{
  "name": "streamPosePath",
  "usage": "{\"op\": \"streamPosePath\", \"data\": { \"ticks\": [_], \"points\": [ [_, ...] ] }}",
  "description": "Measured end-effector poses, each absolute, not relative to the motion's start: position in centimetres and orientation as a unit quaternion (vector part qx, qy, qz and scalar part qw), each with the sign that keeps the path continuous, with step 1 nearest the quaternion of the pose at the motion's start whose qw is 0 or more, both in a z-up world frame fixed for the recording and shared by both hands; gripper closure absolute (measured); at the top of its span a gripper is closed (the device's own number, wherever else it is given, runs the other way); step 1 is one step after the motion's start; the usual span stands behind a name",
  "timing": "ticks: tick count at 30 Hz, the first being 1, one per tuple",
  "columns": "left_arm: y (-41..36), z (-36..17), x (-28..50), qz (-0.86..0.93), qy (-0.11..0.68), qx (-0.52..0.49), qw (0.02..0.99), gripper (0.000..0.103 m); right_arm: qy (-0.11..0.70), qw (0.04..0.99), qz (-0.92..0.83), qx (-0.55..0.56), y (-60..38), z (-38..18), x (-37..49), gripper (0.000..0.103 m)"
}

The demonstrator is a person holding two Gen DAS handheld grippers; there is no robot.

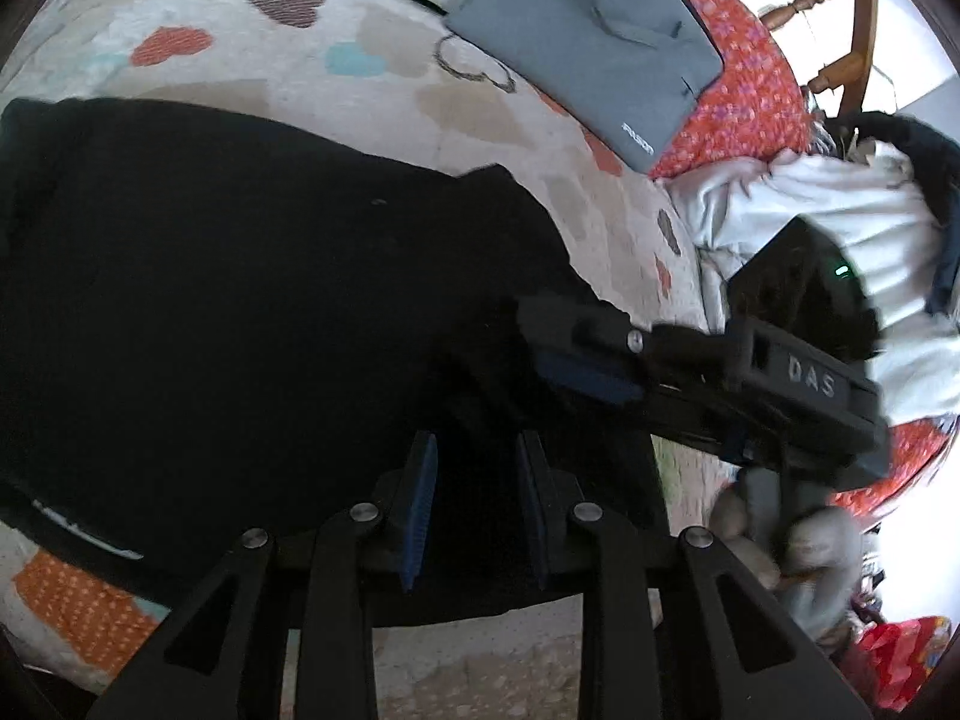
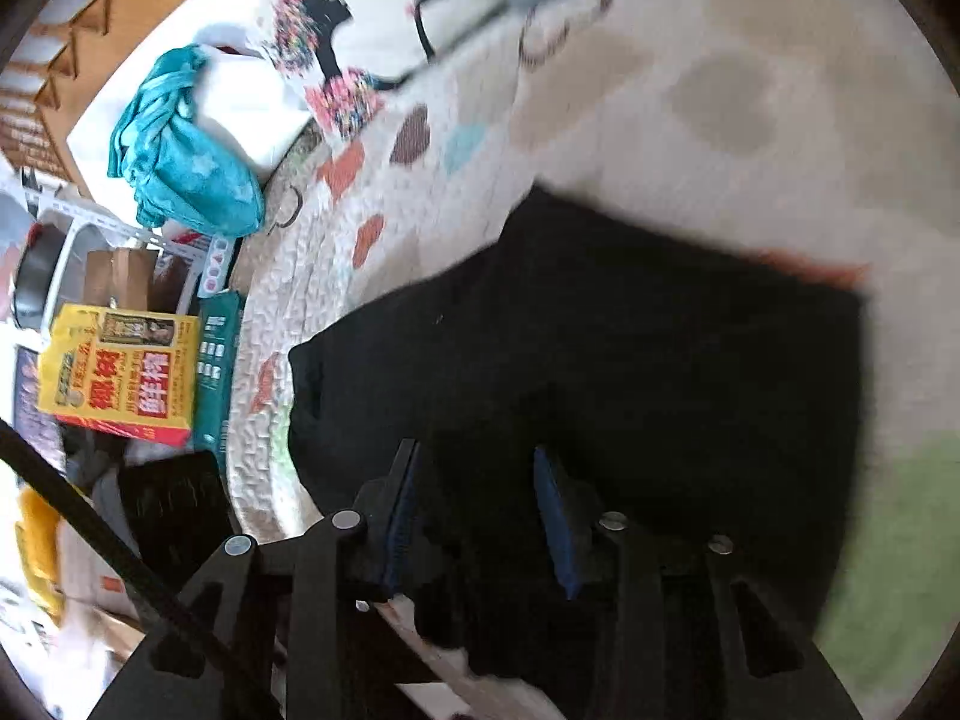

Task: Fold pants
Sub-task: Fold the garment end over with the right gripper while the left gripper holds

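Bed's covered in a cream quilted bedspread with coloured heart patches [image 1: 336,69] — orange, teal, brown, beige — and that's what I'm working over. The black fabric pants [image 1: 252,276] lie spread flat on it, right ahead of and under both sets of my fingers, and they run past the bed's near edge under my right gripper.

My left gripper [image 1: 477,504] has its blue pads a narrow gap apart with black cloth in and below that gap; it's too dark for me to tell whether the pads are actually pinching it. My right gripper [image 2: 480,516] has its jaws parted wider over the pants, and I can't make out a pinch there either, everything's blurry.

From my left side I can see the right gripper just ahead and to the right of my left fingers, with "DAS" in raised letters on its black body and a small green light on top. A grey-gloved hand [image 1: 798,534] sits under it.

Further ahead of the left jaws: a flat grey zip-up laptop sleeve [image 1: 588,30] with a small white logo at one corner that I can't read. Right of that is a red floral cloth [image 1: 744,60], a pile of white and dark clothes [image 1: 840,210], and a turned wooden chair frame [image 1: 840,12].

Off to the left of my right jaws, past the bed edge: a crumpled teal garment [image 2: 180,150] and a yellow-and-red carton with big Chinese characters [image 2: 120,372], blurry to me.
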State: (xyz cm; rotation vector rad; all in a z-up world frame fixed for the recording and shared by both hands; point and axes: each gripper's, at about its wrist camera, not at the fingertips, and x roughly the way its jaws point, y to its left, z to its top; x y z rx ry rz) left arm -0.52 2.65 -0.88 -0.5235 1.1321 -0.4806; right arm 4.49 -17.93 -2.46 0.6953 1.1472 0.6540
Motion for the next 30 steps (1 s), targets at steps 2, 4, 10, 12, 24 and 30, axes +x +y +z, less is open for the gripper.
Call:
{"op": "streamPosePath", "data": {
  "ticks": [2, 4, 10, 12, 24, 30],
  "points": [
    [4.0, -0.5, -0.5, -0.220, 0.513, -0.262, 0.787, 0.078, 0.492, 0.708, 0.325, 0.389, -18.4, -3.9, 5.3, 0.051],
    [5.2, -0.1, -0.5, -0.219, 0.493, -0.278, 0.795, 0.078, 0.477, 0.664, 0.345, 0.460, -19.0, -5.4, 5.9, 0.048],
    [3.2, 1.9, -1.5, -0.295, 0.444, -0.277, 0.800, 0.078, 0.446, 0.682, 0.349, 0.462, -20.3, -3.4, 5.5, 0.048],
    [1.2, 2.1, -1.7, -0.331, 0.443, -0.268, 0.789, 0.075, 0.441, 0.688, 0.356, 0.454, -20.3, -2.4, 5.1, 0.045],
    [1.9, -4.4, -0.2, -0.289, 0.525, -0.357, 0.717, 0.085, 0.470, 0.673, 0.304, 0.484, -20.3, -5.6, 6.1, 0.043],
    [5.4, -0.8, -1.8, -0.302, 0.469, -0.356, 0.750, 0.081, 0.432, 0.710, 0.265, 0.489, -23.5, -4.0, 5.0, 0.035]
  ]
}}
